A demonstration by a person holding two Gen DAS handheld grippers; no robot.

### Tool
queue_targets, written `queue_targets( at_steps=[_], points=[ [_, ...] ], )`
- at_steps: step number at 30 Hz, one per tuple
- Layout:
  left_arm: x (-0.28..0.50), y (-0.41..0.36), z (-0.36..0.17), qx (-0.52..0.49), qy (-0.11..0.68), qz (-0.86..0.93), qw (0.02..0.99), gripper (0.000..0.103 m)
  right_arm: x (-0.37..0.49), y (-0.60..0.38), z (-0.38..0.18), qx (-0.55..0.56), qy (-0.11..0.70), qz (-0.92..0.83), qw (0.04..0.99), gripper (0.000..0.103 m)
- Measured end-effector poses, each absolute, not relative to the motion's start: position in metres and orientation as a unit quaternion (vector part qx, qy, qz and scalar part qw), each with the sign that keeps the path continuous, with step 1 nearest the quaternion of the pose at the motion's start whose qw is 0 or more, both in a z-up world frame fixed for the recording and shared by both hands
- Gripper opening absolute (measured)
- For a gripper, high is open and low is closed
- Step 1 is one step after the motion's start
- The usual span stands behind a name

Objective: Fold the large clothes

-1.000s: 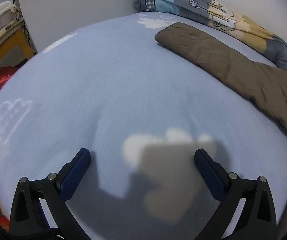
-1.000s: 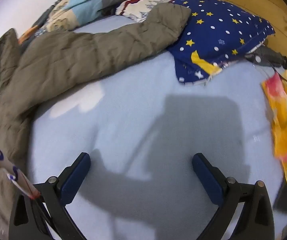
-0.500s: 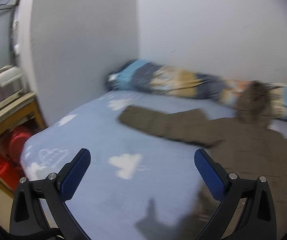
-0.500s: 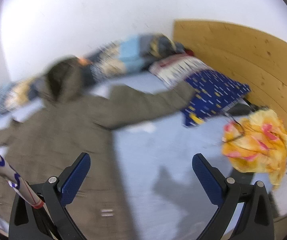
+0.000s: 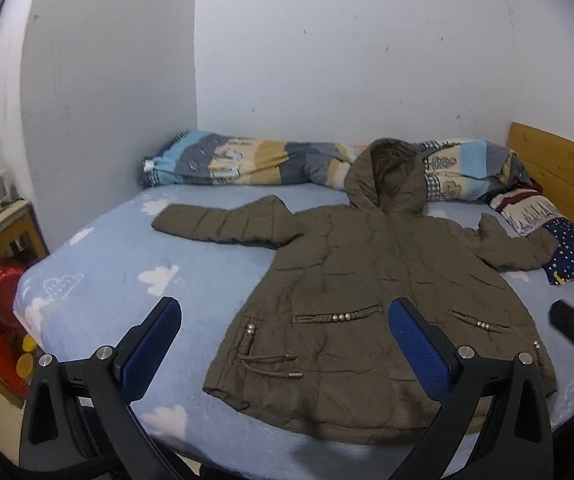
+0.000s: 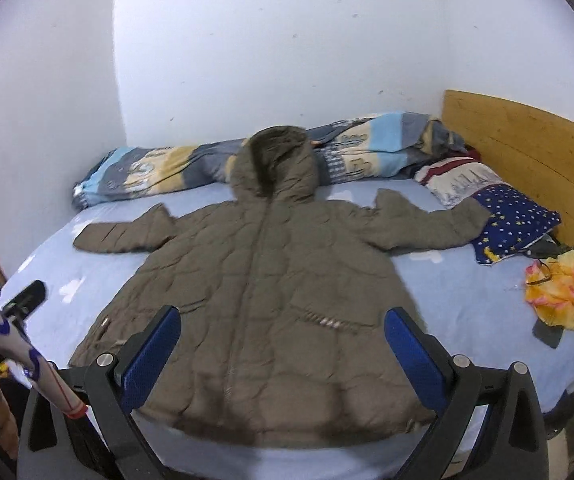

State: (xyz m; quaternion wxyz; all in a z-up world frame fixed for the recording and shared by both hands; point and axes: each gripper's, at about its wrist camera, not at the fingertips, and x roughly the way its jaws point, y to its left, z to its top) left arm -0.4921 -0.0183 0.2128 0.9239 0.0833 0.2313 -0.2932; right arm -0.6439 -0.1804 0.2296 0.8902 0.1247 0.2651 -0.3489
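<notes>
Both sleeves of a brown hooded jacket [image 5: 371, 300] are spread toward 9 and 3 o'clock on the bed [image 5: 119, 264], hood at 12. The left hand-held gripper [image 5: 285, 346] and right hand-held gripper [image 6: 281, 346] are held spread wide, empty, above the hem.

Place: a home bedroom.
Evidence: a bed [image 6: 467, 300] with cloud-print sheet, wooden headboard [image 6: 527, 152] at 2 o'clock, rolled quilt [image 6: 367, 148] and star pillow [image 6: 515, 220] against plain walls.
</notes>
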Motion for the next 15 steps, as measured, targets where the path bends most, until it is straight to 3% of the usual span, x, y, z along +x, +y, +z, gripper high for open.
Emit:
queue_targets(
  at_steps=[15],
  points=[
    [-0.494, 0.000, 0.213, 0.095, 0.228, -0.303, 0.921, 0.103, -0.630, -0.158, 0.233, 0.107, 0.277, -0.328, 0.897, 0.103]
  ],
)
